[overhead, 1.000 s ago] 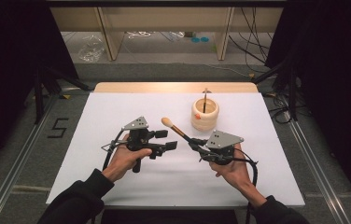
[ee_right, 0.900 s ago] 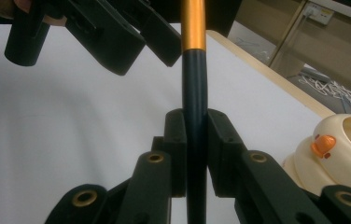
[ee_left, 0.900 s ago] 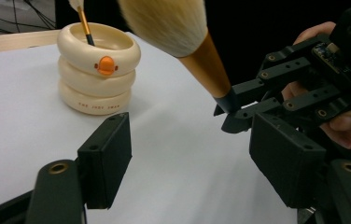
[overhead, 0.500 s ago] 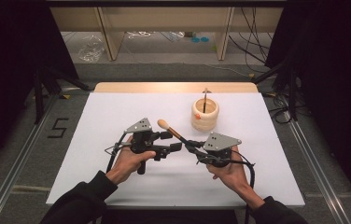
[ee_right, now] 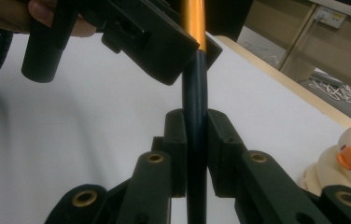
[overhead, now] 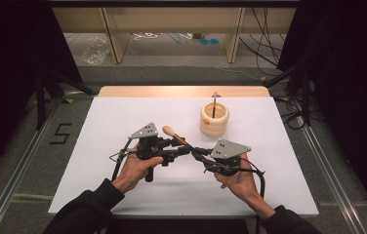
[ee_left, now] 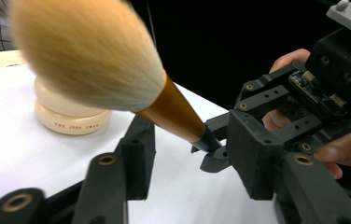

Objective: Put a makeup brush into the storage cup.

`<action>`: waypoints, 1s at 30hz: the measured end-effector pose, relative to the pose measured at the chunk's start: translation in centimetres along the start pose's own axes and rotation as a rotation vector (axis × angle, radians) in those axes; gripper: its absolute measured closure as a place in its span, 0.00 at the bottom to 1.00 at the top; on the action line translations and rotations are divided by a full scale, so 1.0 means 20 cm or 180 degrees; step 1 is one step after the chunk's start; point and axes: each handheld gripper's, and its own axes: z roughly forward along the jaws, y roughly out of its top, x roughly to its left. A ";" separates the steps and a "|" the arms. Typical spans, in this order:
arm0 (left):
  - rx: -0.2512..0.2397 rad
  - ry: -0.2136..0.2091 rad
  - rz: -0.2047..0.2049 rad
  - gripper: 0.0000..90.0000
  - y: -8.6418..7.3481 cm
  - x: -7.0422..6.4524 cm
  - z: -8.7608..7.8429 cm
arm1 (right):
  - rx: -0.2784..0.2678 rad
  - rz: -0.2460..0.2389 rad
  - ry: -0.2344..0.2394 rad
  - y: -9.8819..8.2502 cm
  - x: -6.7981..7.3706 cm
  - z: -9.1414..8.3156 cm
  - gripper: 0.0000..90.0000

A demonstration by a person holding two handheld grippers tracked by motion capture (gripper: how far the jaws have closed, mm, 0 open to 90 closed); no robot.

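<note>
Right gripper [ee_right: 196, 154] is clamped on the dark lower handle of a long makeup brush [ee_left: 117, 79] with a fluffy tan bristle head, a copper-orange metal ferrule and a black stem; its two pads press the stem from both sides, holding it above the white table sheet [overhead: 123, 117]. Just beyond those jaws, the left gripper [overhead: 184, 149] has come in from the other side. Its jaws have just been closing, and they now stand half-wide with the brush between them near where ferrule meets stem; whether the pads already press on it I cannot tell.

I judge the brush light and stiff along the handle, but smooth and rounded, so it may swivel or slip in a pinch. The bristles are soft and easily splayed, so a hold belongs on the ferrule or stem, clear of the hairs and of the right gripper's own fingers.

Farther off from both grippers stands a round cream-coloured holder [overhead: 214, 120] with a small duck figure, a thin dark tool [overhead: 214, 105] upright in it. Between the grippers and that holder the sheet lies bare, giving open room to carry the brush across. The far wooden table edge [overhead: 181, 90] is well apart.
</note>
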 end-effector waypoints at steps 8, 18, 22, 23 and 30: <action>-0.0062 -0.0071 -0.0032 0.71 0.00 0.01 -0.01 | -0.0014 0.0048 0.0039 0.00 0.00 0.00 0.88; -0.0140 -0.0189 -0.0023 0.86 0.00 -0.01 -0.01 | 0.0017 0.0079 0.0115 -0.01 0.01 0.02 0.88; -0.0128 -0.0189 -0.0033 0.86 0.00 -0.01 -0.01 | 0.0018 0.0083 0.0124 -0.01 0.02 0.03 0.88; -0.0122 -0.0186 -0.0026 0.86 0.00 -0.01 -0.01 | 0.0017 0.0091 0.0131 -0.01 0.02 0.03 0.88; 0.0026 -0.0104 0.0084 0.86 0.01 -0.03 0.00 | 0.0059 0.0100 0.0163 -0.02 0.02 0.04 0.87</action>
